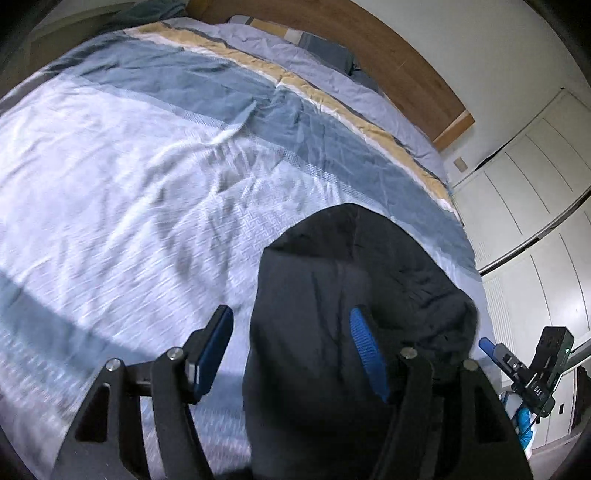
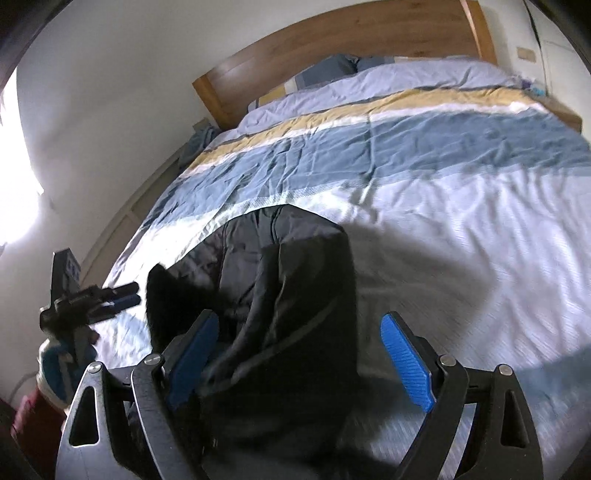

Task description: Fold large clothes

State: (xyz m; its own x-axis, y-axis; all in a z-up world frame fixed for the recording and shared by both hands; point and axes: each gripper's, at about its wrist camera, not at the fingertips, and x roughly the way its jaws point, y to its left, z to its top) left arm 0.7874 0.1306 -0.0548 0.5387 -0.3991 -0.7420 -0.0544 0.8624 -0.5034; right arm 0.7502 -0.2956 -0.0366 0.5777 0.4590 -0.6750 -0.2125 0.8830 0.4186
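Note:
A black padded garment point(image 1: 351, 280) lies bunched on the pale duvet near the bed's front edge. In the left wrist view my left gripper point(image 1: 291, 350) hovers over it, jaws wide apart. One blue pad point(image 1: 367, 354) shows against the dark cloth and the other pad point(image 1: 214, 350) is over bare duvet; nothing is pinched. In the right wrist view the garment point(image 2: 295, 266) runs up between the fingers of my right gripper point(image 2: 299, 354), which is also open, with one pad point(image 2: 192, 350) at the cloth's edge. Each gripper shows in the other's view: right gripper point(image 1: 517, 362), left gripper point(image 2: 96, 299).
The bed's duvet point(image 1: 129, 177) has pale, blue, white and yellow bands. Pillows point(image 2: 340, 66) lie against a wooden headboard point(image 2: 351, 33). White wardrobe doors point(image 1: 535, 206) stand along one side of the bed, and a bright window point(image 2: 18, 192) is on the other.

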